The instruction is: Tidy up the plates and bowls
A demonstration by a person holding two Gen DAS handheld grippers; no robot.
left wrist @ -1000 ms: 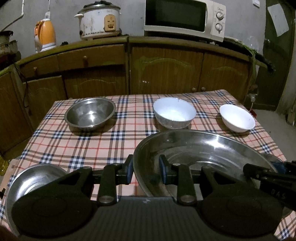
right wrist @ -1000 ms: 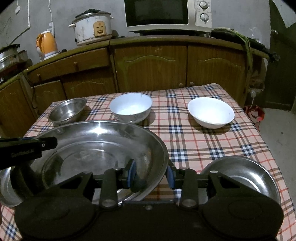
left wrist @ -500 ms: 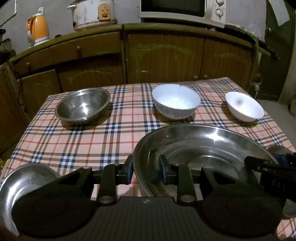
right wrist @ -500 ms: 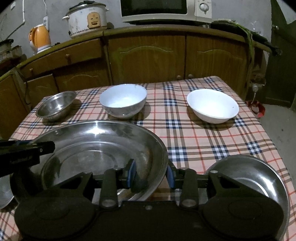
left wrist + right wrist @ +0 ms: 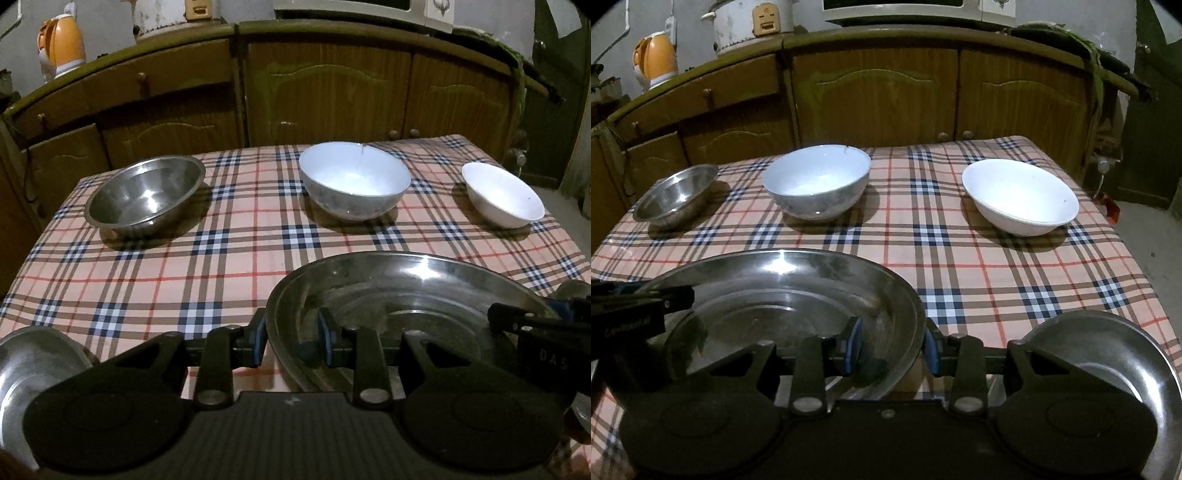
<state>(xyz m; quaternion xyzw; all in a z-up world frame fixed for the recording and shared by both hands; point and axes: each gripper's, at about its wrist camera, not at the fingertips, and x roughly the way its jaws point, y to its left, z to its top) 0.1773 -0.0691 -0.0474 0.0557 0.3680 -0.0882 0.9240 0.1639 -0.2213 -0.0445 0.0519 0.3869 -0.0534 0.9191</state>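
A large steel plate (image 5: 406,288) (image 5: 783,291) hangs low over the front of the checked table, held from both sides. My left gripper (image 5: 291,339) is shut on its left rim, one blue pad outside and one inside. On the right rim my right gripper (image 5: 892,345) is shut the same way. Each gripper shows at the edge of the other's view: the right one (image 5: 535,332), the left one (image 5: 635,306). At the back stand a steel bowl (image 5: 144,195) (image 5: 676,195), a big white bowl (image 5: 354,181) (image 5: 816,181) and a shallower white bowl (image 5: 502,195) (image 5: 1019,195).
A small steel plate (image 5: 22,369) lies at the front left corner and another (image 5: 1108,354) at the front right. The checked tablecloth (image 5: 221,266) is bare between the large plate and the bowls. Wooden cabinets (image 5: 879,96) with a kettle and a rice cooker stand behind the table.
Both grippers have come forward and down with the large plate between them. The bowls and the cloth now look nearer. Neither grip has changed.
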